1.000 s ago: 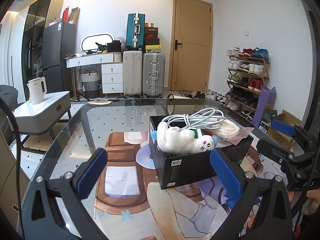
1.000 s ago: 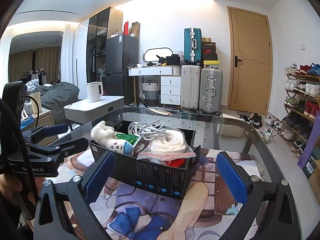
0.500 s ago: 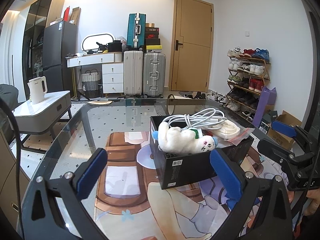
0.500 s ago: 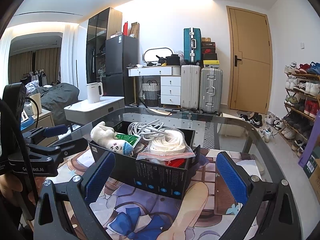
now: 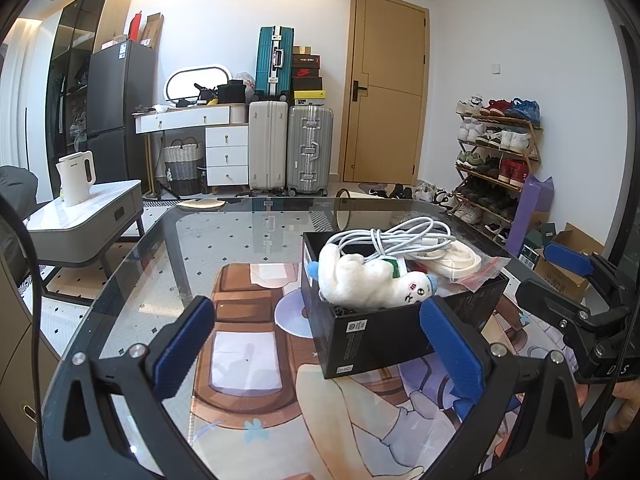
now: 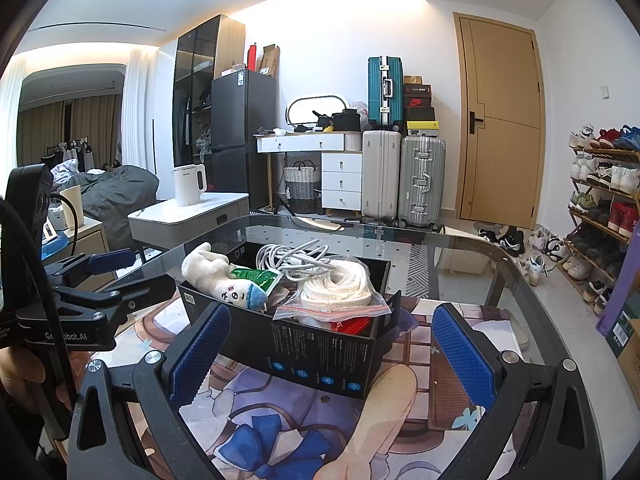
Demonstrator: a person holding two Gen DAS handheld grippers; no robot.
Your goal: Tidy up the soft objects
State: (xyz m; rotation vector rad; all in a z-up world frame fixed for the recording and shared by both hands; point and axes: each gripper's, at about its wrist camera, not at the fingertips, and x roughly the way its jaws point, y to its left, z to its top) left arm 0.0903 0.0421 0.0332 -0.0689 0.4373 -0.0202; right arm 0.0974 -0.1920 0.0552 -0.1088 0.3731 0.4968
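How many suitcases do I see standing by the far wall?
3: a white hard-shell suitcase and a silver ribbed suitcase stand side by side on the floor; a teal suitcase stands on top of them. Others may be hidden.

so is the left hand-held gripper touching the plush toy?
Apart. Left wrist view: left hand-held gripper is open, short of the black box; plush toy lies on top, beyond the fingertips.

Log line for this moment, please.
left gripper: open, empty | right gripper: open, empty | plush toy: in black box | contact: none
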